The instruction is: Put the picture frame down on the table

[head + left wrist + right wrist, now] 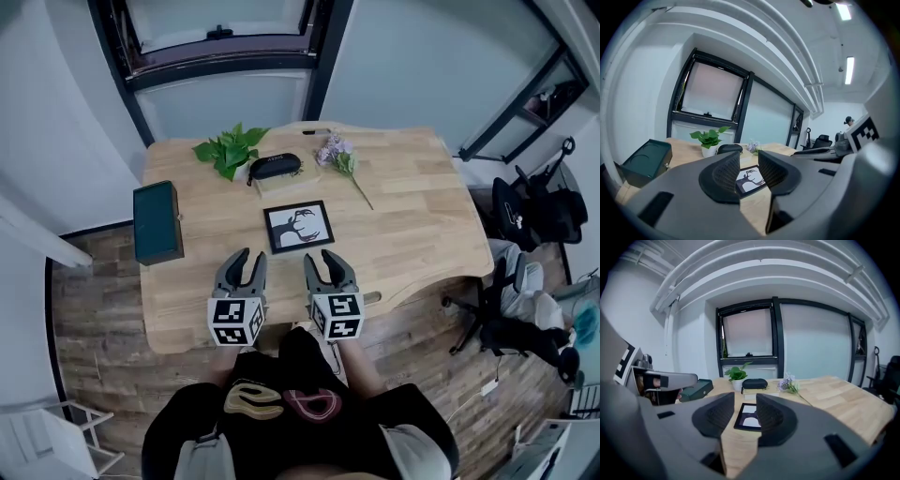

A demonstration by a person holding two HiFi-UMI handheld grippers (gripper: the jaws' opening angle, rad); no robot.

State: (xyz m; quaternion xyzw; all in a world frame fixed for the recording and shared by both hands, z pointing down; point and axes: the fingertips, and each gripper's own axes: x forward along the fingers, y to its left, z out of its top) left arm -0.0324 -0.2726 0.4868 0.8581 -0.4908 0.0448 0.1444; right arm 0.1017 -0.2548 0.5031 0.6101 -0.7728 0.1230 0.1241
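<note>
Left tool point(251, 255), right tool point(320, 256) spread; picture frame point(299, 226) flat on table point(412, 206) beyond.

Noted a dark green box point(157, 222) lying flat to the left. Found a leafy plant point(229, 150) farther back, a black zip case point(275, 167) just right of it atop a pale book point(283, 182), then a sprig of purple flowers point(339, 157). Spotted a black office chair point(530, 214) well off right, on the wood floor point(94, 319).
</note>
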